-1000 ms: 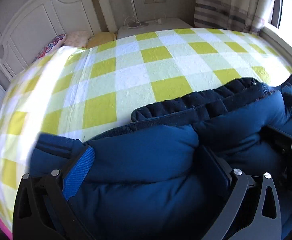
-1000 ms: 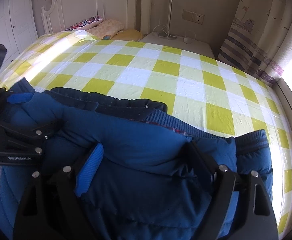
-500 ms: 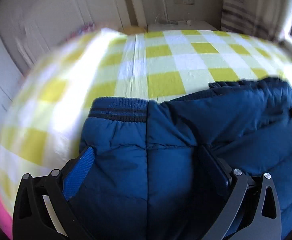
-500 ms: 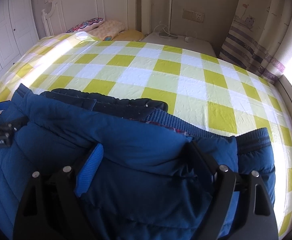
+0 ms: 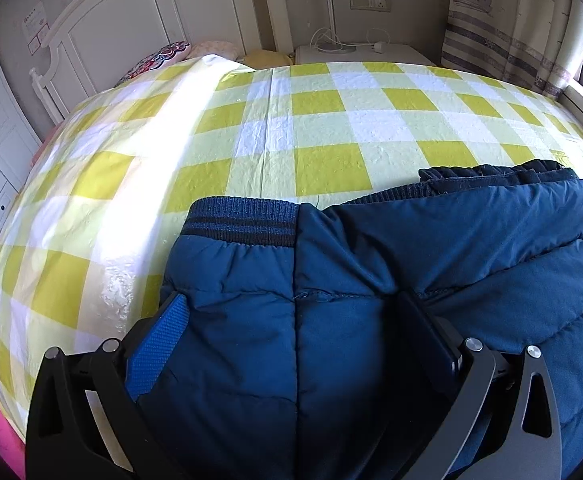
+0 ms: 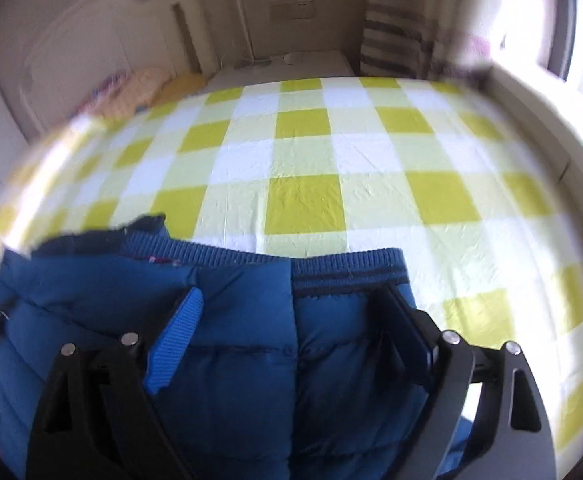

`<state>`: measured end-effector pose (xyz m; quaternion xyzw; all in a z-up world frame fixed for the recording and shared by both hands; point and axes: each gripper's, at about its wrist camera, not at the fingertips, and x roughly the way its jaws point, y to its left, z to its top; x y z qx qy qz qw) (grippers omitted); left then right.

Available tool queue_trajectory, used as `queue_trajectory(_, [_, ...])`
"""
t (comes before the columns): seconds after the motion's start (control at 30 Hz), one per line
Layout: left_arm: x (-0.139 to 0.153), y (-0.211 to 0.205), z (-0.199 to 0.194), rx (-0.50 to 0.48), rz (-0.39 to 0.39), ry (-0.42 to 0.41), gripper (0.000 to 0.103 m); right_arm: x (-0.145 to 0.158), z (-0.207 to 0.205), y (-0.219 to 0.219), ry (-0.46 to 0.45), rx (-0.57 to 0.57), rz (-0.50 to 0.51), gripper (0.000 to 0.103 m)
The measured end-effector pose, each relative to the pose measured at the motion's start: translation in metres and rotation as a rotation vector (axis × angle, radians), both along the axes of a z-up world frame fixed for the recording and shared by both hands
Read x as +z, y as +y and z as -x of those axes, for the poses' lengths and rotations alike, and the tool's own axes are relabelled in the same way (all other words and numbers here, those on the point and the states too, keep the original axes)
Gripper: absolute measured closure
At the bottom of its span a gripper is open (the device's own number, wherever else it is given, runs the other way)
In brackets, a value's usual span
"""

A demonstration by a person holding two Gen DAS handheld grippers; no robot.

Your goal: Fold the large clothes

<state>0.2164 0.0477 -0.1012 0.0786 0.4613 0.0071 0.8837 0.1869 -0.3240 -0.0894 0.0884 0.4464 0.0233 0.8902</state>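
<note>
Jacket (image 5: 351,280) — navy, quilted and puffy, ribbed striped hem, lying bunched on the yellow-checked bedspread (image 5: 331,128). Left gripper (image 5: 295,320) and right gripper (image 6: 291,320) — jaws spread wide, padded fabric bulging between each pair; grip uncertain.

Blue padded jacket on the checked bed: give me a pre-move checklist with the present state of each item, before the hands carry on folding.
1. Left gripper has the blue padded jacket bunched between its fingers: ok.
2. Right gripper has jacket fabric between its fingers: ok.
3. Firmness of either grip: cannot tell; both stand wide around thick padding.
4. Ribbed cuff in view and lying flat ahead of the left gripper: ok.
5. Checked bedsheet beyond the jacket free of other items: ok.
6. Right wrist view sharp enough to judge edge alignment: not ok, it is blurred.
</note>
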Motion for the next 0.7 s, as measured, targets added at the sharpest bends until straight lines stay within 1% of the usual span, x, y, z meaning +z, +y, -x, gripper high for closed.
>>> queue_trajectory(0.03, [0.000,0.000,0.000,0.001,-0.001,-0.002,0.004,0.003,0.001,0.001,-0.006,-0.002,0.014,0.016])
queue_trajectory(0.1, [-0.001,0.000,0.000,0.000,-0.001,0.002,0.004,0.014,0.007,0.014,-0.029,-0.004,0.114,0.017])
queue_trajectory(0.13, [0.000,0.000,0.001,0.000,-0.002,0.000,0.004,0.022,0.012,0.021,-0.054,-0.005,0.159,0.018])
queue_trajectory(0.17, [0.000,0.001,0.000,-0.001,-0.002,-0.001,0.004,0.031,0.020,0.030,-0.087,0.008,0.179,0.018])
queue_trajectory(0.2, [0.000,0.001,0.000,0.000,-0.005,-0.002,0.004,0.045,0.034,0.042,-0.134,0.054,0.162,0.018])
queue_trajectory(0.23, [0.000,0.001,0.000,-0.001,-0.005,-0.001,0.004,0.053,0.043,0.052,-0.158,0.091,0.148,0.018])
queue_trajectory(0.27, [-0.001,0.002,0.000,-0.001,-0.006,-0.001,0.004,0.059,0.054,0.067,-0.175,0.143,0.144,0.017])
queue_trajectory(0.3, [0.000,0.002,0.000,0.000,-0.002,-0.001,0.004,0.062,0.065,0.086,-0.179,0.208,0.164,0.017])
queue_trajectory(0.37, [0.000,0.001,0.000,0.000,-0.001,0.000,0.004,0.059,0.081,0.115,-0.174,0.300,0.234,0.015])
queue_trajectory(0.4, [0.000,0.001,0.000,0.001,0.001,-0.001,0.004,0.048,0.090,0.132,-0.153,0.346,0.285,0.015])
queue_trajectory(0.47, [0.001,0.002,0.001,0.001,0.004,-0.001,0.004,0.022,0.096,0.150,-0.087,0.387,0.344,0.014])
queue_trajectory(0.5, [0.001,0.002,0.001,0.002,0.005,-0.001,0.004,0.013,0.094,0.152,-0.082,0.388,0.338,0.011])
queue_trajectory(0.57, [0.001,0.002,0.000,0.004,0.006,-0.001,0.004,0.011,0.087,0.141,-0.050,0.364,0.262,0.008])
queue_trajectory(0.6, [0.002,0.002,0.000,0.005,0.004,-0.002,0.004,0.014,0.086,0.136,-0.044,0.347,0.246,0.008])
queue_trajectory(0.67, [0.005,0.002,0.001,0.006,-0.002,-0.008,0.004,0.023,0.094,0.133,-0.066,0.313,0.280,0.008])
queue_trajectory(0.7, [0.008,0.003,0.004,0.008,-0.004,-0.020,0.004,0.032,0.103,0.129,-0.094,0.301,0.288,0.008])
